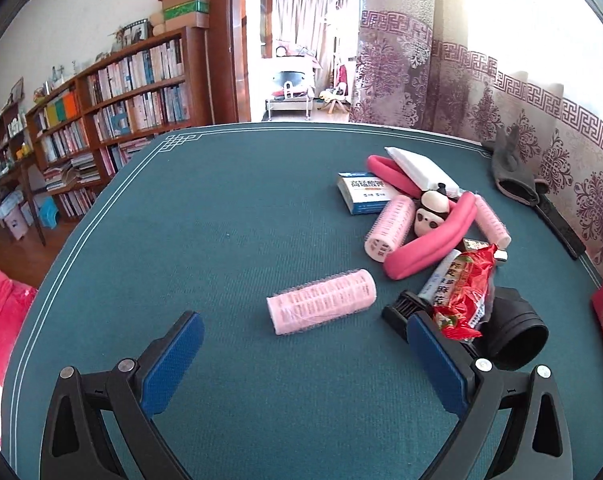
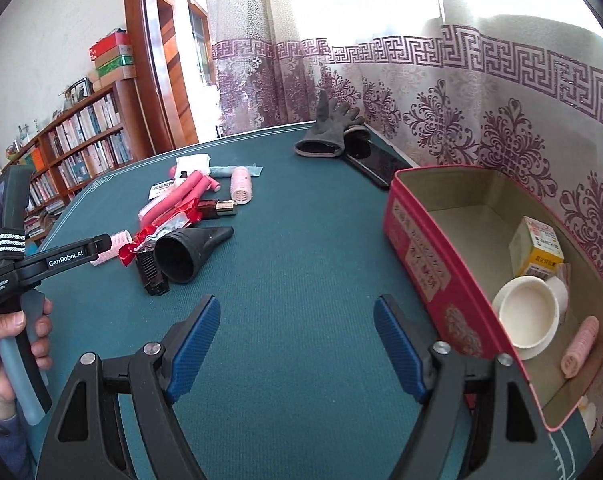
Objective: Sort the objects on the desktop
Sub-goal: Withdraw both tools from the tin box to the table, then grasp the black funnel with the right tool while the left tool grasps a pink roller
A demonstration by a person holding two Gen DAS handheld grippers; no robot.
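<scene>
Ahead of the left claw (image 1: 303,364), whose blue pads stand wide apart and hold nothing, a pink hair roller (image 1: 322,301) lies on its side on the green table (image 1: 221,220), alone and just beyond the fingertips. To its right sits a crowded heap: a second pink roller (image 1: 390,229) leaning against a long pink foam curler (image 1: 429,240), a small panda figurine (image 1: 431,212), a blue and white medicine box (image 1: 365,194), a white packet (image 1: 419,170), a red snack wrapper (image 1: 465,300) and a black funnel-shaped nozzle (image 1: 517,330). The wrapper and nozzle press close against the claw's right finger, and a black comb-like piece (image 1: 401,312) lies just beside it.

The right claw (image 2: 297,344) is likewise open wide and empty, over bare table. A red box (image 2: 429,264) stands just to its right, touching the view of the right finger; inside lie a yellow carton (image 2: 537,250), a white round lid (image 2: 527,312) and one pink roller (image 2: 579,346). Farther back, a grey glove (image 2: 329,130) rests on a dark phone (image 2: 377,164) near the patterned curtain (image 2: 481,112). At the left edge a hand (image 2: 9,344) grips the other tool's handle.
</scene>
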